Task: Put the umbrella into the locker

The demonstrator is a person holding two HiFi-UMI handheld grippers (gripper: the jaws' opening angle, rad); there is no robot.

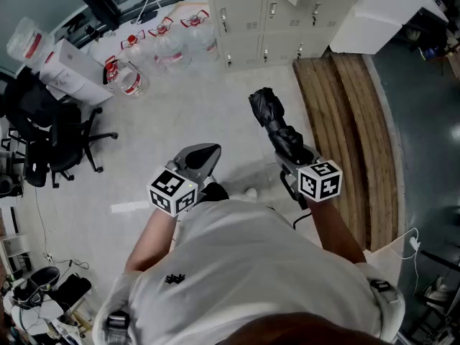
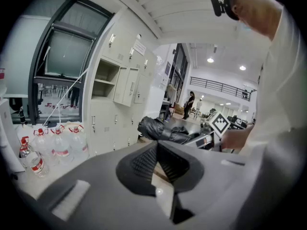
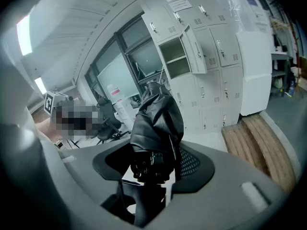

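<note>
A black folded umbrella (image 1: 275, 123) juts forward from my right gripper (image 1: 289, 154), whose jaws are shut on its handle end. In the right gripper view the umbrella (image 3: 156, 121) rises out of the gripper (image 3: 156, 166) and covers part of the lockers behind it. One locker compartment (image 3: 174, 57) stands with its door (image 3: 195, 46) swung open; the same open compartment (image 2: 106, 77) shows in the left gripper view. My left gripper (image 1: 202, 157) is held to the left of the umbrella, its pads pressed together with nothing between them (image 2: 156, 152). The umbrella (image 2: 159, 130) lies to its right.
A bank of grey lockers (image 1: 251, 20) lines the far wall. Several large water bottles (image 1: 165, 45) stand on the floor to their left. A black office chair (image 1: 50, 142) is at the left, a wooden platform (image 1: 345, 121) at the right. A person (image 2: 191, 102) stands far off.
</note>
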